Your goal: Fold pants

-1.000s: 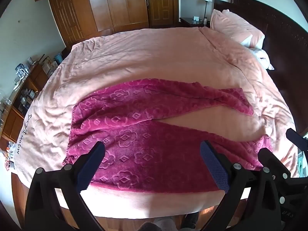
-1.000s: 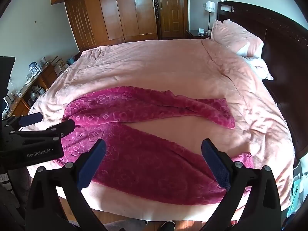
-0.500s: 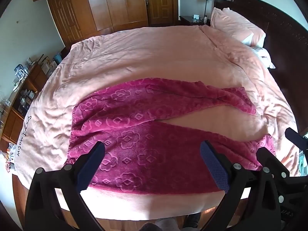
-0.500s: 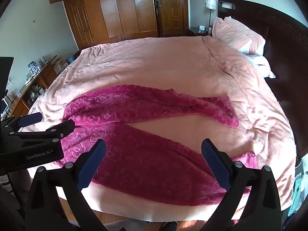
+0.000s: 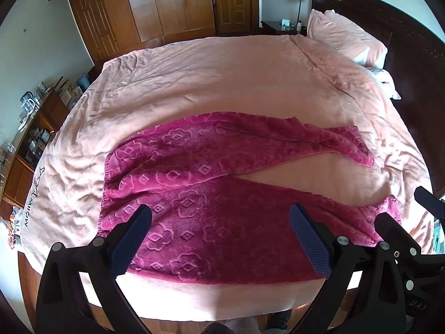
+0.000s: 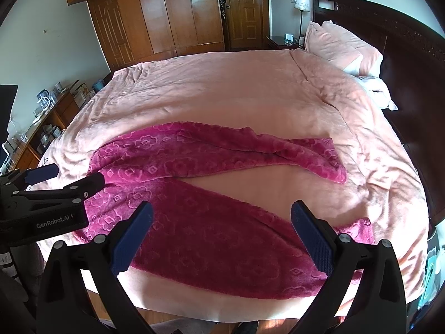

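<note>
Magenta fleece pants (image 5: 200, 183) with an embossed flower pattern lie flat on the pink bed, waistband to the left, two legs spread apart toward the right in a V. My left gripper (image 5: 219, 239) hovers open above the near leg by the waist, holding nothing. In the right wrist view the same pants (image 6: 194, 222) stretch across the bed. My right gripper (image 6: 221, 236) is open over the near leg's lower half, empty. The left gripper (image 6: 41, 179) shows at the left edge, over the waistband end.
The pink duvet (image 5: 222, 83) covers a wide bed, with pillows (image 5: 345, 39) and a dark headboard (image 5: 417, 64) at the right. Wooden wardrobes (image 5: 155, 11) and a door stand behind. A cluttered low cabinet (image 5: 30, 128) runs along the left. The bed's near edge (image 5: 222, 300) lies just below the pants.
Both views have shifted slightly, with the pants a little lower and closer in frame. Both grippers stay open and the pants lie unmoved.
</note>
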`<state>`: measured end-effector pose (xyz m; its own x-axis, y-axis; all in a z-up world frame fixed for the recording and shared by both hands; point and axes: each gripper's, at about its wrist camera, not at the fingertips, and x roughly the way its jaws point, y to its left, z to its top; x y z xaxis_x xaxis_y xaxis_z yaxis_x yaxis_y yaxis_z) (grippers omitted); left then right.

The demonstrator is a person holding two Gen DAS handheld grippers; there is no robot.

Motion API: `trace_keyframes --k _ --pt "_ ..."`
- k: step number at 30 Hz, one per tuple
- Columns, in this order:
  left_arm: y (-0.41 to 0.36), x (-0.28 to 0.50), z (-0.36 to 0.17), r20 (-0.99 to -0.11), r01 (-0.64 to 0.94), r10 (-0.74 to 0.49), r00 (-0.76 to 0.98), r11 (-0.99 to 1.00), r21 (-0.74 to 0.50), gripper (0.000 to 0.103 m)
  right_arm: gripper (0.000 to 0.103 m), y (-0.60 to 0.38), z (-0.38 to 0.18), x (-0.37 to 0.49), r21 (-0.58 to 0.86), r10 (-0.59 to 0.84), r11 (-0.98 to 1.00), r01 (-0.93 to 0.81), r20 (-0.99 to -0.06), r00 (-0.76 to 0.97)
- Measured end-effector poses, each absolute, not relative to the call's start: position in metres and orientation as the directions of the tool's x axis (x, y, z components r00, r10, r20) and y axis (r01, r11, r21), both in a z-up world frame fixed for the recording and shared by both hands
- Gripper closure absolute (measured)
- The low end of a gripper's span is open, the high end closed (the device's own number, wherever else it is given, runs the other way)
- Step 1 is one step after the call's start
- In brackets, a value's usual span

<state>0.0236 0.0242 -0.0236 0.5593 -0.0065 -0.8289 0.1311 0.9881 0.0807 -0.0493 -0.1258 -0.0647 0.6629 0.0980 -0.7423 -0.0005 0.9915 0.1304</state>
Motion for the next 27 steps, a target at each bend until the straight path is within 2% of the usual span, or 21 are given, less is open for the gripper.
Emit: trace_keyframes --k 27 --pt "0.055 0.054 -0.040 -0.853 0.121 0.021 0.522 0.988 0.098 0.005 0.003 -0.091 -0.077 -0.007 0.132 0.104 0.991 -0.001 -0.776 0.623"
